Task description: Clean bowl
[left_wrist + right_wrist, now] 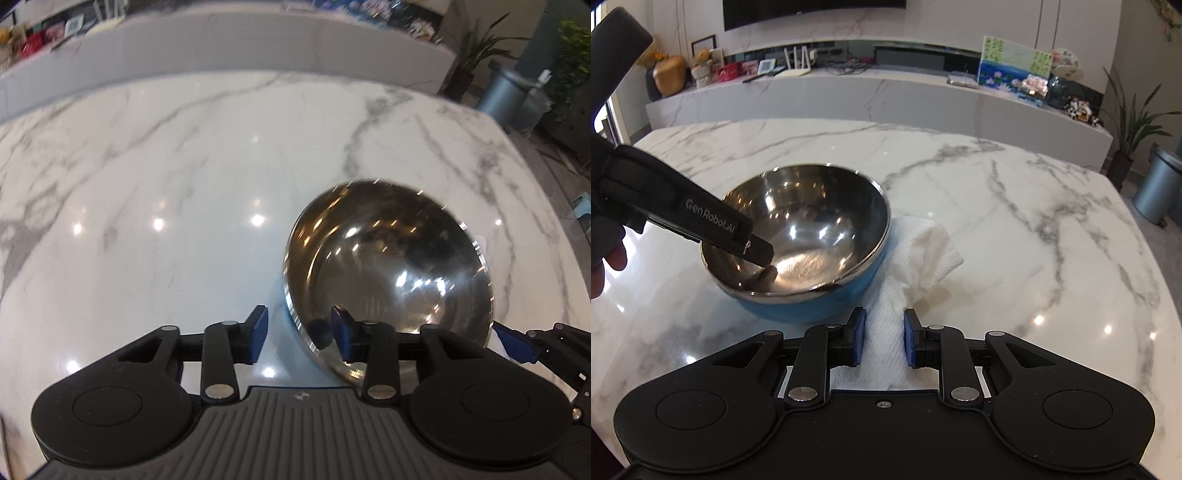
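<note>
The white marble desk (997, 206) fills both views, grey-veined and glossy. On it, toward the left in the right wrist view, sits the bowl (812, 229), steel inside and blue outside, tilted with its near-left side raised; nothing shows inside it but reflections. Just beside the bowl and partly under its right side lies a crumpled white paper towel (923, 254), which runs back toward the right gripper (881, 341). Past the desk stands a long white ledge (886, 96) crowded with small items, and a grey bin (1156, 188) stands at far right.

The left gripper (299, 334) reaches in from the left with its fingers (341, 332) astride the bowl's near rim, one inside the steel, one outside; they stand apart and whether they pinch the rim cannot be told. The right gripper is low over the desk, its fingers (857, 339) spread on either side of the towel strip without clamping it.
</note>
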Motion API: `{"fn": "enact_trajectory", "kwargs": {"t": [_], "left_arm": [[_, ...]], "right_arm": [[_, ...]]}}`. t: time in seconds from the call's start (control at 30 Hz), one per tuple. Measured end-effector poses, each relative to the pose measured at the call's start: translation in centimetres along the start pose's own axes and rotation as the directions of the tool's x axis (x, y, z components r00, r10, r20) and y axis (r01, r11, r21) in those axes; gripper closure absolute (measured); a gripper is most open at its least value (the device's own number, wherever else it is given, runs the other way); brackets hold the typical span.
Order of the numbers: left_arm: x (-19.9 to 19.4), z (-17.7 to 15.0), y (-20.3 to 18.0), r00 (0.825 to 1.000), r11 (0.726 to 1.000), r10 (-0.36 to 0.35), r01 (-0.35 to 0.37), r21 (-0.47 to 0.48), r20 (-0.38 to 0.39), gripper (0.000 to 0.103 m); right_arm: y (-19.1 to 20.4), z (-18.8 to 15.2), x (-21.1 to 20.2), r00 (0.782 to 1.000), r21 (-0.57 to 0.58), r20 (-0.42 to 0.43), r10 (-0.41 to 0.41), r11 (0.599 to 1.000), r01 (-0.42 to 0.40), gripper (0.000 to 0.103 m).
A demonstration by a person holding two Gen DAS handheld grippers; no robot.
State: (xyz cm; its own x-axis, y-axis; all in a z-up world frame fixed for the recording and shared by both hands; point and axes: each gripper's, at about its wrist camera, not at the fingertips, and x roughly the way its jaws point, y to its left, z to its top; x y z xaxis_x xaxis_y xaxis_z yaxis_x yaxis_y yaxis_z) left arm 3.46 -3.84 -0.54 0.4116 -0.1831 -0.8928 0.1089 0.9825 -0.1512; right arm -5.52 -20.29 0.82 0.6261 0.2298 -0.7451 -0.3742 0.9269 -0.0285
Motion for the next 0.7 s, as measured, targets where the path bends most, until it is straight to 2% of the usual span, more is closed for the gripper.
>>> {"fn": "enact_trajectory", "kwargs": {"t": [0.13,0.33,0.53,0.7], "left_arm": [[0.0,-0.1,0.1,1.0,1.0,-0.009,0.009,0.005,-0.009,0.065],[-0.4,0.0,-0.3,1.0,0.999,0.0,-0.001,0.034,0.025,0.087],[-0.7,0.3,-0.2,0.997,0.999,0.005,-0.009,0.044,0.077,0.092],[-0.8,0.5,-0.4,0.996,0.998,0.017,-0.022,0.057,0.086,0.092]], "right_arm": [[0.3,-0.2,0.6,1.0,-0.004,-0.023,0.007,1.0,-0.007,0.084],[0.1,0.0,0.2,1.0,0.008,-0.006,-0.005,1.0,0.005,0.084],[-0.5,0.4,-0.6,0.998,0.015,0.04,-0.04,0.999,0.04,0.084],[-0.9,0.8,-1.4,0.997,0.025,0.073,-0.039,0.999,0.038,0.084]]}}
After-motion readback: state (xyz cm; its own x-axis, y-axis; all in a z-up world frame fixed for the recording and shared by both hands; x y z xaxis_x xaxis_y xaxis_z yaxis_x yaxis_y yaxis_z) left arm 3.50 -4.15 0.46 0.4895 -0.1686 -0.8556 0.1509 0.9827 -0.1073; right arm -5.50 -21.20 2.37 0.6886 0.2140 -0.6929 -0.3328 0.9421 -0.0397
